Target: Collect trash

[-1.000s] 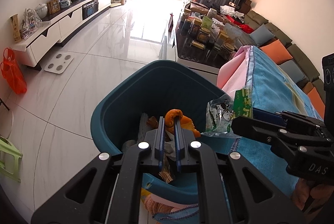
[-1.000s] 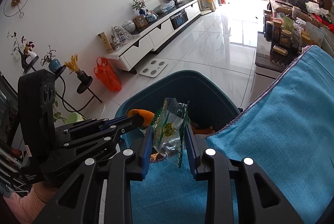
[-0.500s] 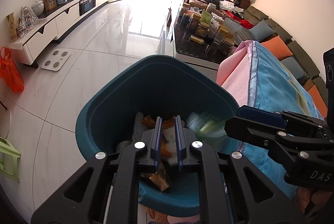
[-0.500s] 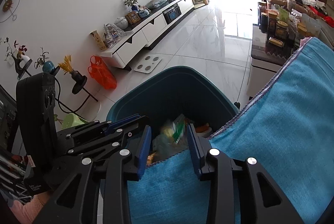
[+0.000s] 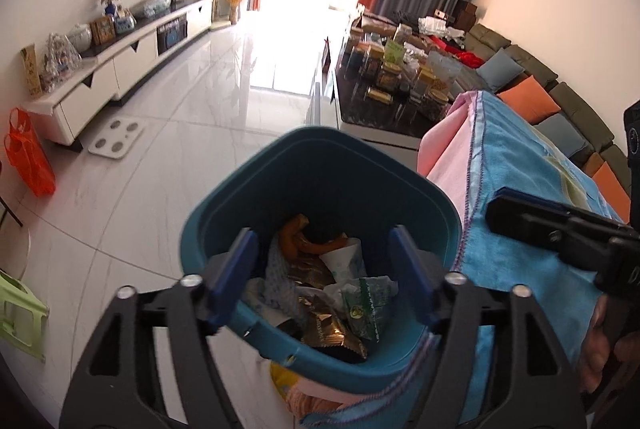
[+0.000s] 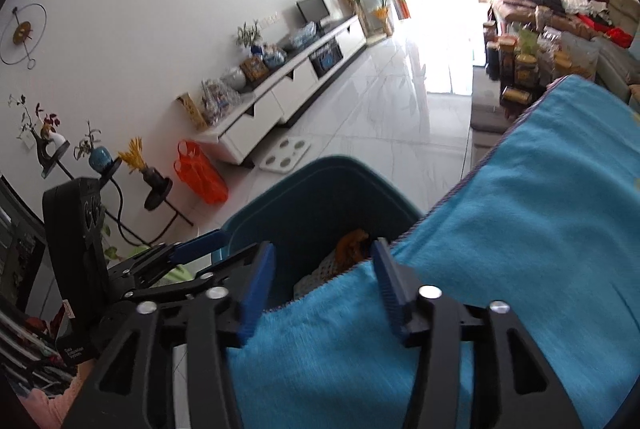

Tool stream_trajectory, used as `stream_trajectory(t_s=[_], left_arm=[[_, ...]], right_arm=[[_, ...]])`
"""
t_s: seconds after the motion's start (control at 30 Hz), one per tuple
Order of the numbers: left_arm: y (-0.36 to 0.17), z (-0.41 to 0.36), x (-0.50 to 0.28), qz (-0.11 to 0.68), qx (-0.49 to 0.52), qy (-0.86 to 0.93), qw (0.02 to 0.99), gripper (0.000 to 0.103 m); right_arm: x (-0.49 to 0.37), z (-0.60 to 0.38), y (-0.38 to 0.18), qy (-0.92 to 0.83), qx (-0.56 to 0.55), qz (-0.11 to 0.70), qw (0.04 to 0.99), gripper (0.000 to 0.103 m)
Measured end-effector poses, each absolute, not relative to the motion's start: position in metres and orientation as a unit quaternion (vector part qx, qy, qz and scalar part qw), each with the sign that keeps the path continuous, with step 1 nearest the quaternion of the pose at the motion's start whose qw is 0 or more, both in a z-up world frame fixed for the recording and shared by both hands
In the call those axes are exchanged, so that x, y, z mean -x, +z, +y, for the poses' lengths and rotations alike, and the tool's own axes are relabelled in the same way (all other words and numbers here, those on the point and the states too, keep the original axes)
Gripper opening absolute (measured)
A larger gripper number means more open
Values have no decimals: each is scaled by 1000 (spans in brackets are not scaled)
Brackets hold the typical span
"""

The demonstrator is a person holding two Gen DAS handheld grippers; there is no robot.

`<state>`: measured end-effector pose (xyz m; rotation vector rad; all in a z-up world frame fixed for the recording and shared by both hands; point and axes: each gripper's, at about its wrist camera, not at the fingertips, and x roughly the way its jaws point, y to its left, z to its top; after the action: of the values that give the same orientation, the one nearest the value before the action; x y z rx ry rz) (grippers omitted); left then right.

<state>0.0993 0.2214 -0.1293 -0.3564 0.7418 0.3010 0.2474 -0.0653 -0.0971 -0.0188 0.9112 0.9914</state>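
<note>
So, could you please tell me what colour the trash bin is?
The bin is dark teal, clearest in the left wrist view.

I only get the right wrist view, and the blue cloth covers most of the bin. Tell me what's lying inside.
Observer: A green wrapper lies on top of the pile in the teal bin, next to a gold wrapper.
Operator: Report the left gripper.
Observer: The left gripper is over the bin, its jaws opening with nothing between them.
Operator: Check under the blue cloth.
Observer: A pink cloth hangs beneath the blue cloth, beside the bin.
</note>
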Motion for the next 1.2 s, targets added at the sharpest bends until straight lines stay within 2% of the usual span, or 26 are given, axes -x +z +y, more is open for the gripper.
stream_trajectory(t_s=[0.1, 0.13, 0.2, 0.3, 0.63, 1.2], left_arm=[[-115, 212, -79, 325, 154, 137, 923, 98], [-110, 208, -73, 315, 148, 135, 928, 98], [-99, 198, -62, 295, 139, 126, 937, 98], [-85, 181, -47, 267, 133, 122, 947, 98], [-61, 101, -39, 208, 93, 123, 966, 98], [-39, -9, -46, 137, 21, 84, 987, 98]], right_arm=[[-240, -87, -88, 453, 2, 393, 800, 71], [-237, -96, -84, 451, -1, 381, 807, 73], [-229, -113, -77, 445, -1, 358, 821, 87], [-212, -140, -67, 422, 10, 314, 851, 96], [-167, -231, -49, 296, 25, 217, 930, 96], [-130, -316, -47, 154, 8, 141, 978, 96]])
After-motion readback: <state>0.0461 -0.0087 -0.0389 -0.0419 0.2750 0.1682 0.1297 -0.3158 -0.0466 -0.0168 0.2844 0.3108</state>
